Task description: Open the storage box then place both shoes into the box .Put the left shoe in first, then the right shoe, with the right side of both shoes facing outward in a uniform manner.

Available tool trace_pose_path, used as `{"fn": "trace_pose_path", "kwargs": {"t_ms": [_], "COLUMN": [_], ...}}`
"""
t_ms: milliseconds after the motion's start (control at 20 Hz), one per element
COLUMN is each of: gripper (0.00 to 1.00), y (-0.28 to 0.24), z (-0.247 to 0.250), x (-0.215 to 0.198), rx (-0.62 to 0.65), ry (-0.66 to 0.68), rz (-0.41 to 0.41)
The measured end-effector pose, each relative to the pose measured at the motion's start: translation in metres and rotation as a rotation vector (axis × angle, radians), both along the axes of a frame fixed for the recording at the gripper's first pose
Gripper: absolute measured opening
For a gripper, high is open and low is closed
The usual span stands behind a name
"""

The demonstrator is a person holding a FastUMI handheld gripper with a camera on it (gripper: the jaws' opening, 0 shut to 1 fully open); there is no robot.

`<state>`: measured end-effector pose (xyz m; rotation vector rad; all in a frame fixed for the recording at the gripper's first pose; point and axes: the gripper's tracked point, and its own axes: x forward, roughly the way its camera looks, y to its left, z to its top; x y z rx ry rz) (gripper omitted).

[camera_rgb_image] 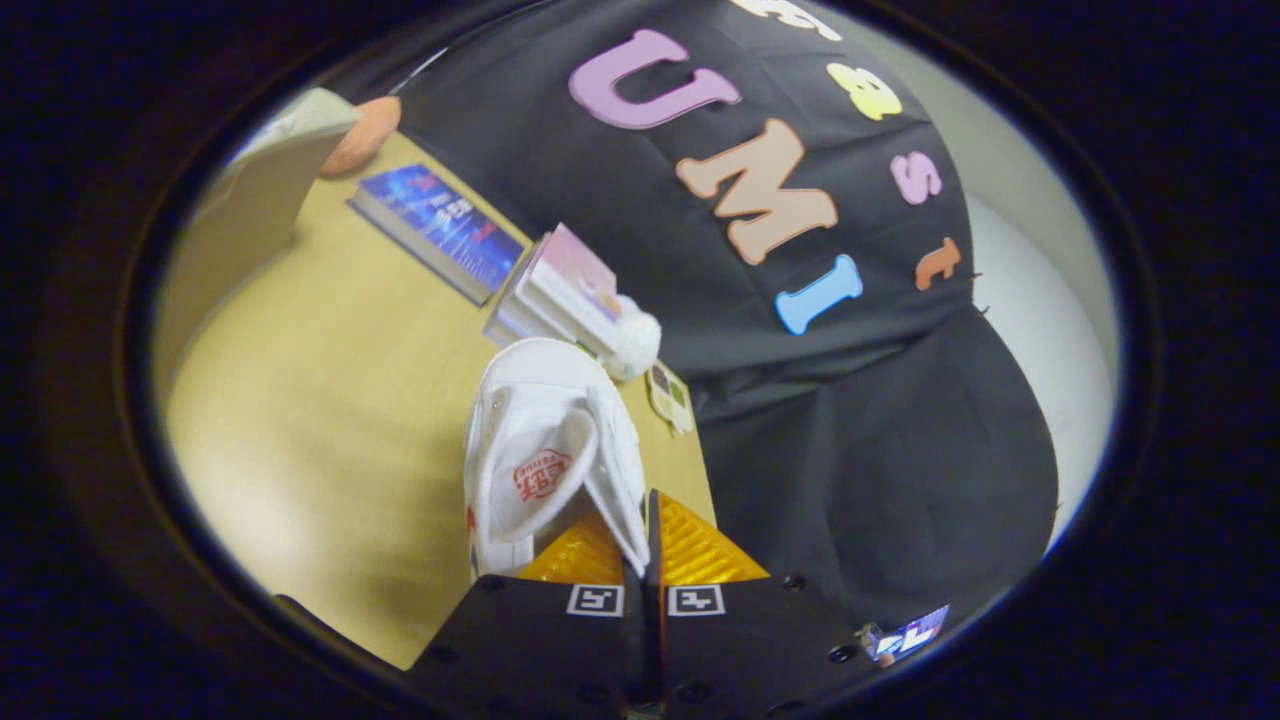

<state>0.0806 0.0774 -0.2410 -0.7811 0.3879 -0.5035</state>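
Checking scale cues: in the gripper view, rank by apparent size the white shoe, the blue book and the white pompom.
1. white shoe, held in the shut gripper, so nearness inflates it
2. blue book
3. white pompom

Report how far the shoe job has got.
Done: nothing I can confirm; whether the box is open can't be told here. In hand: the gripper fingers are shut on the white shoe, pinching its collar, carried above the wooden table. Left: placing it in the box; the other shoe's status is unknown.
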Motion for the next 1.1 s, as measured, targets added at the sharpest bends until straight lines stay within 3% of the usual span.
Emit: {"fn": "trace_pose_path", "kwargs": {"t_ms": [200, 450, 650, 800, 1100], "gripper": [0.02, 0.02, 0.02, 0.03, 0.03], "y": [0.084, 0.204, 0.282, 0.31, 0.316], "z": [0.086, 0.12, 0.088, 0.056, 0.0], "x": [0.002, 0.022, 0.041, 0.055, 0.066], "rx": [0.043, 0.161, 0.355, 0.452, 0.549], "ry": [-0.169, -0.251, -0.231, -0.185, -0.136], "rz": [0.045, 0.186, 0.266, 0.285, 0.214]}}
